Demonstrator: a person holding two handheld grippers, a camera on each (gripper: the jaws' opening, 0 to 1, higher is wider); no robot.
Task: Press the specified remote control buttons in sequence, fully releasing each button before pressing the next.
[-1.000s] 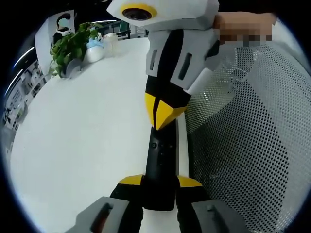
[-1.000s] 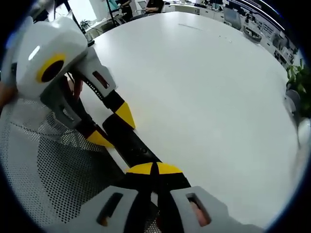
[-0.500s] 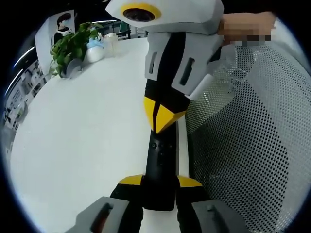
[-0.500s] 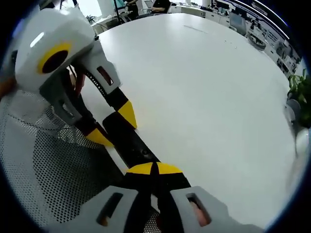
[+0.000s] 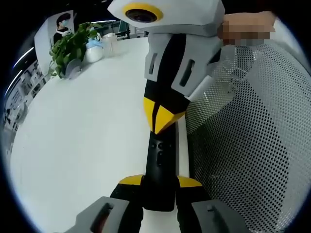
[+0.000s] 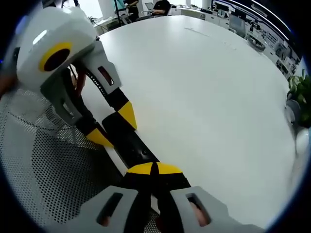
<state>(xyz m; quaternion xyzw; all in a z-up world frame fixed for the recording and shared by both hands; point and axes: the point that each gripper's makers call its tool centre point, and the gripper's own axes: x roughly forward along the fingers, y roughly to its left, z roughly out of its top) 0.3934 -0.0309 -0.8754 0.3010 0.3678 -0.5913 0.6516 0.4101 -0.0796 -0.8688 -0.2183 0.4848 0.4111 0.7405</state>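
Left gripper view: the slim black remote control (image 5: pixel 160 170) with small round buttons lies lengthwise along the white round table's (image 5: pixel 82 136) edge, its near end clamped between the left gripper's (image 5: pixel 160 182) yellow tips. The right gripper (image 5: pixel 163 119) comes down with tips pinched together, on the remote's far end. A white mesh chair back (image 5: pixel 248 145) sits beside it.

Right gripper view: same remote (image 6: pixel 131 143), right gripper (image 6: pixel 154 170) closed on nothing, tip on it; left gripper (image 6: pixel 112 127) grips the far end.

One remote control (image 5: pixel 160 170), two grippers, one plant (image 5: pixel 70 46).
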